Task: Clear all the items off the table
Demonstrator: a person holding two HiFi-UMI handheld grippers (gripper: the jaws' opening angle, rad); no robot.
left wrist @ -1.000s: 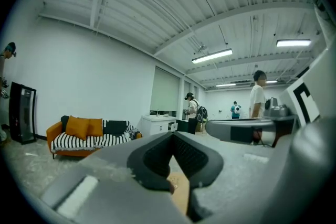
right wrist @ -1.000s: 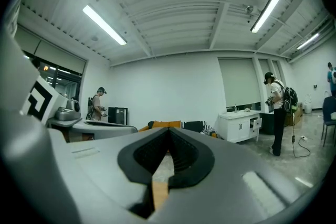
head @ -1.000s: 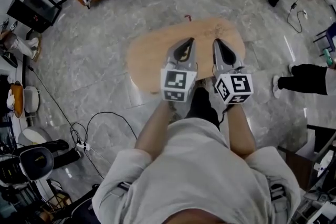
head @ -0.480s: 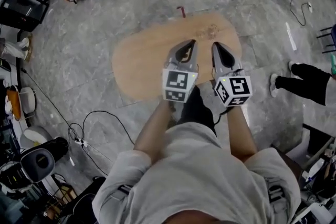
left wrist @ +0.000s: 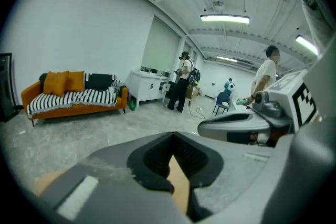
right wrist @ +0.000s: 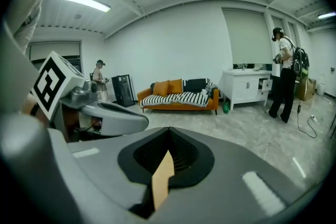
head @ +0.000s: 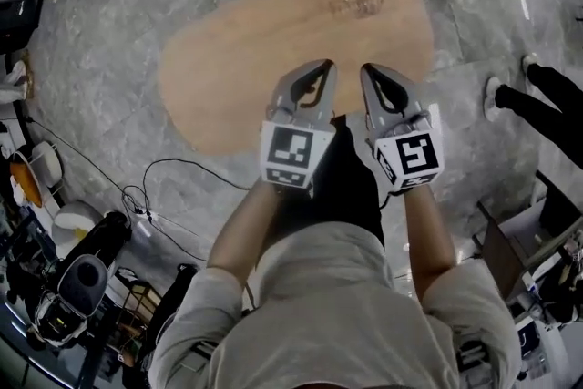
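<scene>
Wooden table (head: pixel 273 41) stretches left to right, slightly slanted.

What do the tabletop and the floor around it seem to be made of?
The table is likely wood or wood veneer with a matt finish: light tan, faint grain, a darker knot-like ring. The floor looks like polished stone or marble-look tile: grey veining, straight joint lines, patches of glare.

Orange sofa (right wrist: pixel 178 96) beside white cabinet (right wrist: pixel 247 86), cables (head: pixel 146 214) on grey floor (head: pixel 100 87)
</scene>
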